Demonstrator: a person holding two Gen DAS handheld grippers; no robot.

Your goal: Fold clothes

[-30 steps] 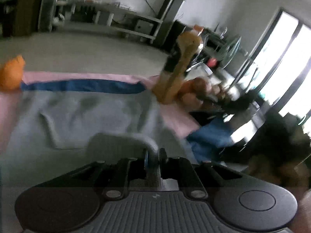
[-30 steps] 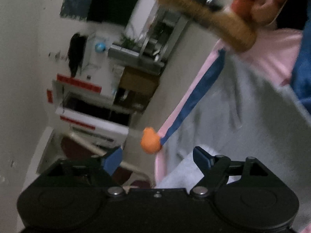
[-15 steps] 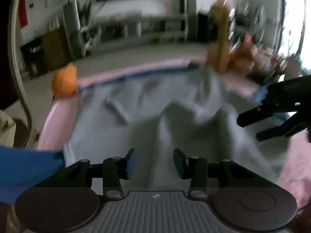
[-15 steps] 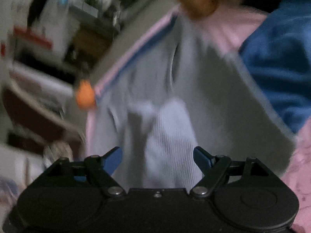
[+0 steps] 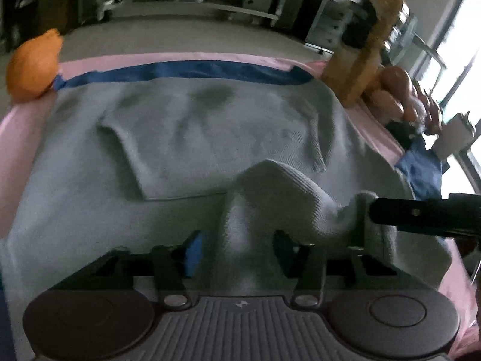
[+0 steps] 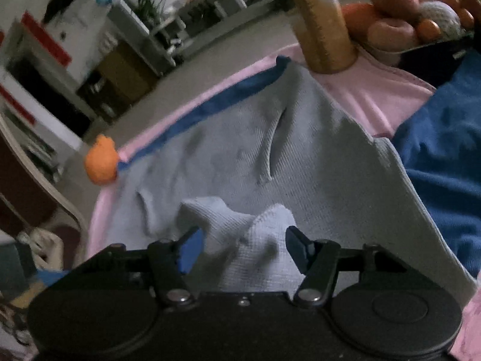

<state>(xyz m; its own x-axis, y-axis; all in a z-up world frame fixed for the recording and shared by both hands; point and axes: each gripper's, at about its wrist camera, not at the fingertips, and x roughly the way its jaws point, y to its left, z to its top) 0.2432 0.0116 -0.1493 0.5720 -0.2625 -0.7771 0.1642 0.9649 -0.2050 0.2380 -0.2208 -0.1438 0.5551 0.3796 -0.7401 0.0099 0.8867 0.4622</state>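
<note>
A light grey knit garment (image 5: 186, 138) lies spread on a pink-covered table (image 5: 21, 126), with a raised fold of it bunched in front. My left gripper (image 5: 237, 248) is open, its jaws on either side of that raised fold. My right gripper (image 6: 243, 246) is open too, with the same bunched grey fold (image 6: 255, 234) between its jaws. The right gripper's black finger (image 5: 421, 215) shows at the right of the left wrist view, against the fold. The garment (image 6: 300, 162) fills the middle of the right wrist view.
A blue cloth strip (image 5: 180, 70) runs along the garment's far edge. An orange ball (image 5: 33, 66) sits at the far left corner. A tall amber bottle (image 5: 366, 51) and a bowl of fruit (image 6: 405, 15) stand at the far right. A blue garment (image 6: 445, 162) lies on the right.
My left gripper opened and let go of the grey cloth. Both grippers swung down toward the table, and the grey fold now lies bunched between their jaws.
</note>
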